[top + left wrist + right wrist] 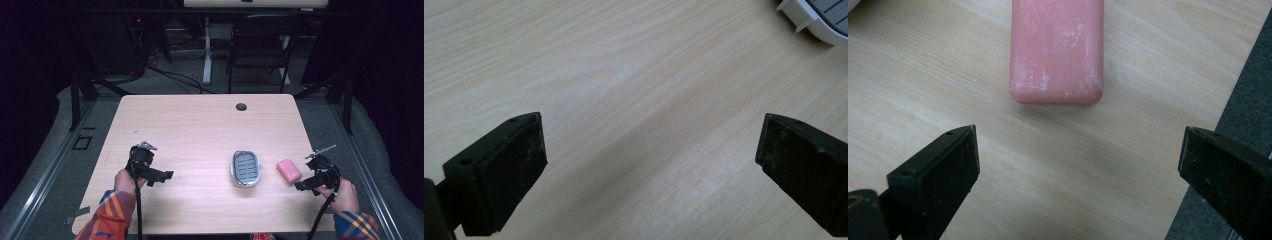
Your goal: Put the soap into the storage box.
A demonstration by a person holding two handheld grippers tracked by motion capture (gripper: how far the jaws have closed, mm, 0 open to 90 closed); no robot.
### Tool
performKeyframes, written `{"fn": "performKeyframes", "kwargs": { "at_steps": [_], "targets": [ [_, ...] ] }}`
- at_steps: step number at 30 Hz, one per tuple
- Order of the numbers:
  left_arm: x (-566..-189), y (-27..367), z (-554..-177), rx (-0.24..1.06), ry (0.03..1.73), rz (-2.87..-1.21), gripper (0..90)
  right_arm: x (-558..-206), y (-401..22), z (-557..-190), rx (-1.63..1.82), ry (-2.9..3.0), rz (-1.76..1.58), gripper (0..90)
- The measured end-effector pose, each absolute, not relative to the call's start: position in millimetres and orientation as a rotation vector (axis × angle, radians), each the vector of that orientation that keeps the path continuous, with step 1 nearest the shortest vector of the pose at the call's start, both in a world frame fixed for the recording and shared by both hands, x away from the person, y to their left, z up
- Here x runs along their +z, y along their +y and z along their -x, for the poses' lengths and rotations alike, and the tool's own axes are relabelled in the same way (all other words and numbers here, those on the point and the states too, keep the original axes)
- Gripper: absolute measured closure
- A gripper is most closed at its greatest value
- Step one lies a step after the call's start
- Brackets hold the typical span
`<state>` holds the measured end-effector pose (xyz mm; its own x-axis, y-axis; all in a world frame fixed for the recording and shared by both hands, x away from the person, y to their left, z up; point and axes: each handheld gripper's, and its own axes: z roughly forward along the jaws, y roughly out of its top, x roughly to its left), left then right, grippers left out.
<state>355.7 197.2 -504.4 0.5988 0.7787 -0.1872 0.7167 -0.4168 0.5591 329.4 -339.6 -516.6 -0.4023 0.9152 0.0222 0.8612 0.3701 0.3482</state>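
A pink bar of soap lies on the wooden table at the right. Left of it sits a white soap dish with a grey slatted insert; its corner appears at the top right of the left gripper view. My right gripper hovers just short of the soap, jaws wide open and nothing between them. At the table's left my left gripper points toward the dish, also open over bare wood.
A round cable hole sits near the table's far edge. The right table edge runs close beside the right gripper, with grey floor beyond. A black chair and a desk leg stand behind the table.
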Motion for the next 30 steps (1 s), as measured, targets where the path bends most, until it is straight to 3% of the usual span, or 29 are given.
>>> {"fn": "performKeyframes", "kwargs": {
  "at_steps": [30],
  "targets": [
    [-505.0,193.5,-355.5,0.122,1.162,-2.236,0.0,-511.8,-332.1,-335.5,0.426,2.487,-1.561,2.6]
  ]
}}
